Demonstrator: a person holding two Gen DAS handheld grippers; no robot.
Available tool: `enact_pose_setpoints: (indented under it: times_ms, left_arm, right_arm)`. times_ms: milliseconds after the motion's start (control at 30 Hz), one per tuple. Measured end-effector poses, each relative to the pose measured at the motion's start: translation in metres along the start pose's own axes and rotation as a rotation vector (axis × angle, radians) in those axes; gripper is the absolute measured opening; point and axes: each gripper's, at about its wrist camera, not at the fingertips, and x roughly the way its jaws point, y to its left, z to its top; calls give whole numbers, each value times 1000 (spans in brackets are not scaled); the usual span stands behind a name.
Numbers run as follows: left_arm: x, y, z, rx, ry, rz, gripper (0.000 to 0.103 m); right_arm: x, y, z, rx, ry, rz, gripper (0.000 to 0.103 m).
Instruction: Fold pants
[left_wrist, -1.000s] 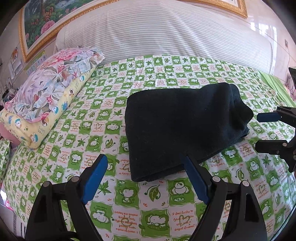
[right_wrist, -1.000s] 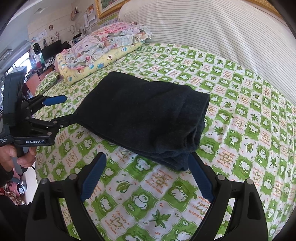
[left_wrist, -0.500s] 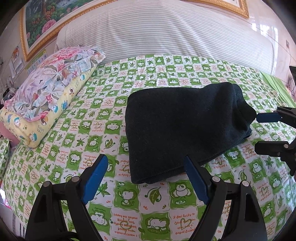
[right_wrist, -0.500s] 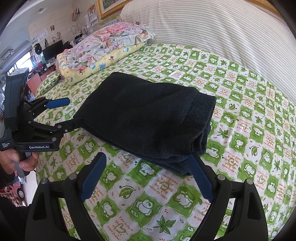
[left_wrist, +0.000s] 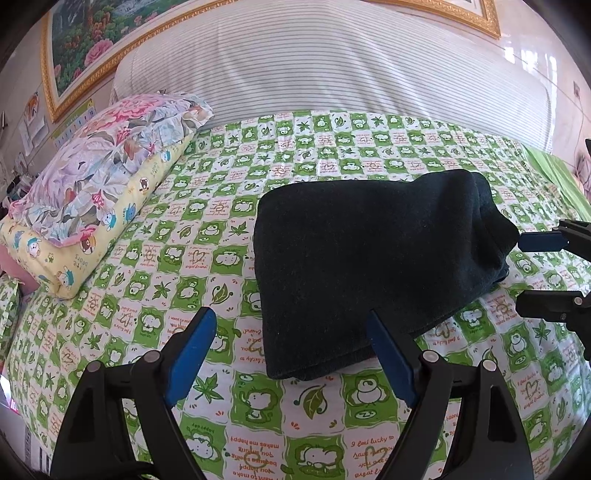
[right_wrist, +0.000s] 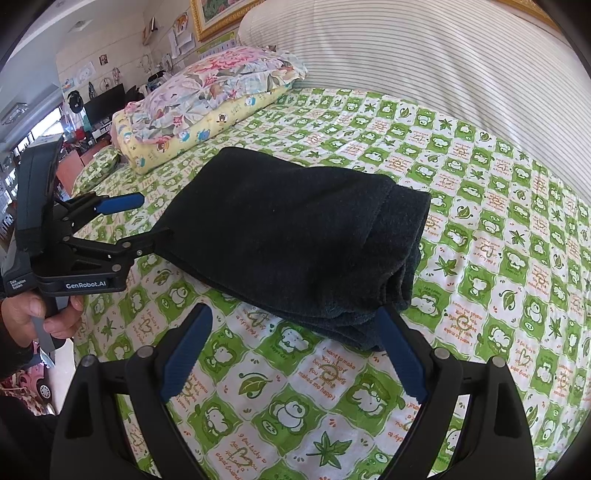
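- The pants lie as a thick dark folded bundle on the green checked bedsheet, just ahead of both grippers, so judging by the stacked layers the folding looks nearly or fully done
- The left gripper has its two blue-padded fingers spread wide with nothing between them; its right finger sits at the near edge of the bundle, and whether it touches the cloth I cannot tell
- The right gripper is likewise spread apart and empty, its right finger close against the bundle's thick rolled end, where the layers pile up
- In the right wrist view the left gripper's lower finger reaches to the bundle's corner, perhaps pressing or tucking it flat; contact is likely but not certain
- The two grippers flank the bundle from neighbouring sides, a sensible stance for squaring its edges or leaving it be
- The rolled end bulges higher than the flat end, so the stack could slump open if nudged
- A flowered pillow lies well to the left of the left gripper, out of the way of the work
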Motion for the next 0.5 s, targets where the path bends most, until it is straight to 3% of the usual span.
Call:
enact_pose_setpoints:
  times_ms: [500]
  left_arm:
    - [2,1,3,8,-3,-2,84]
  right_arm:
    - [0,1,0,3,-3,1,90]
